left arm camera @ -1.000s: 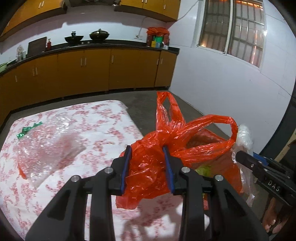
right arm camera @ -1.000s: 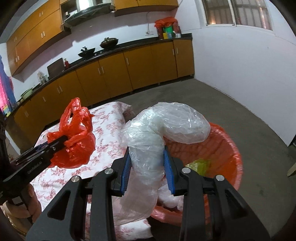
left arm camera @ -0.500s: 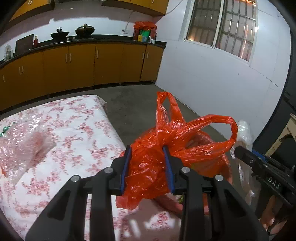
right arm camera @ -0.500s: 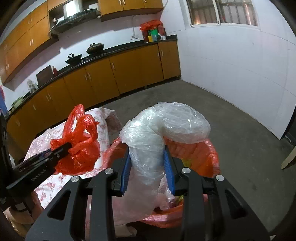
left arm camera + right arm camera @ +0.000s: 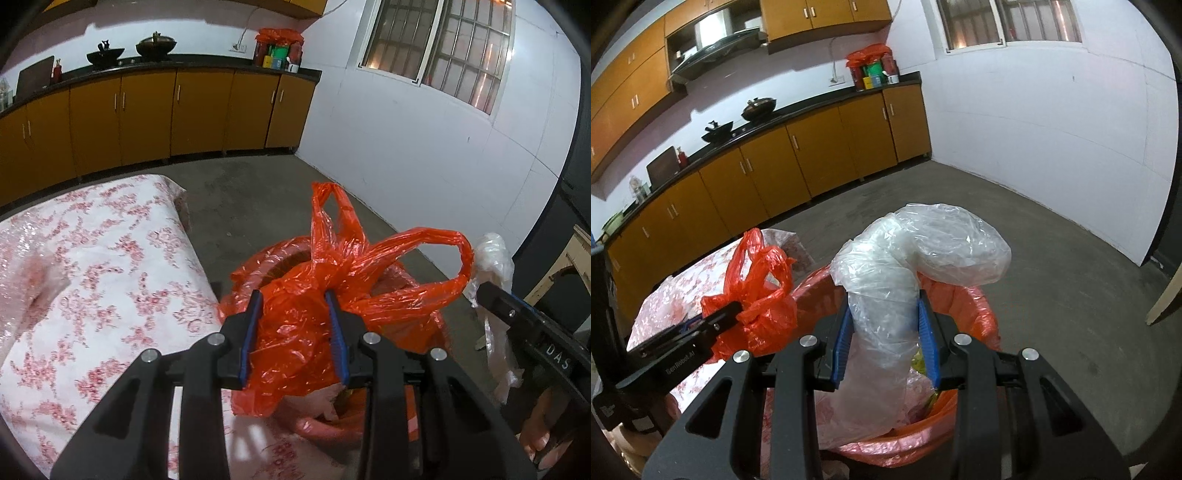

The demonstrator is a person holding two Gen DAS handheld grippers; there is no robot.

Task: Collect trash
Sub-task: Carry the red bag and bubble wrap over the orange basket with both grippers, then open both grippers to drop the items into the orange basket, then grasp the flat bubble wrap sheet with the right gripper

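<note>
Claws are both clamped, left claw on the red bag, right claw on the clear bag, so release only above the bin.

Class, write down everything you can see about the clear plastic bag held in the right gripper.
The clear plastic bag is thin, crinkled, translucent film, whitish where it bunches. Its middle is pinched between the blue pads of the right gripper, which is shut on it. Above the pads it bulges into a rounded puff leaning right; below them it trails loosely down into the bin lined with an orange bag. It hangs over that bin's opening. Nothing can be made out inside it.
</note>
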